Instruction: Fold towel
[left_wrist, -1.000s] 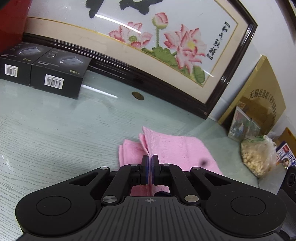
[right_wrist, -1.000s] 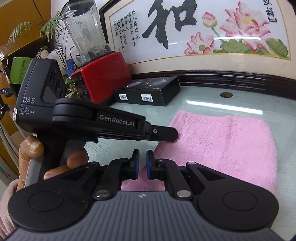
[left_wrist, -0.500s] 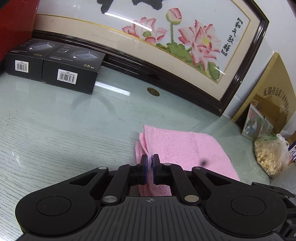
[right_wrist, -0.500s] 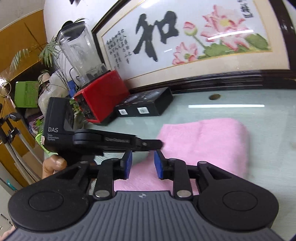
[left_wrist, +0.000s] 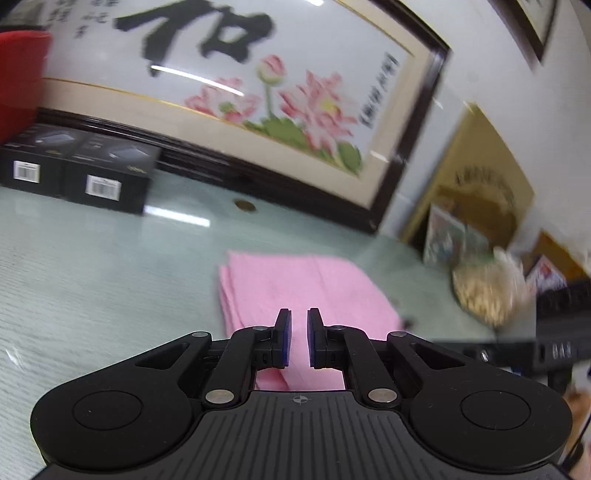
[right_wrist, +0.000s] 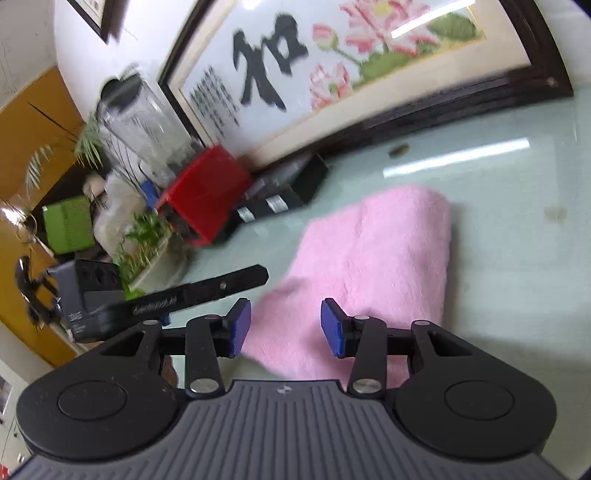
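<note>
Pink towel (left_wrist: 303, 288) lying folded on glass table (left_wrist: 92, 266). Left gripper (left_wrist: 297, 341) hovering, jaws slightly parted, holding nothing. Right gripper (right_wrist: 286, 326) gaping wide, empty. Framed embroidery (right_wrist: 280, 66) showing big "和" (smaller script blurred).

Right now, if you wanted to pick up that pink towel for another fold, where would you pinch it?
Probably the towel at its left edge, where stacked layers show loose ends. The open left gripper could come low from that side and pinch all layers. The opposite edge is a rounded fold, harder to catch.
</note>
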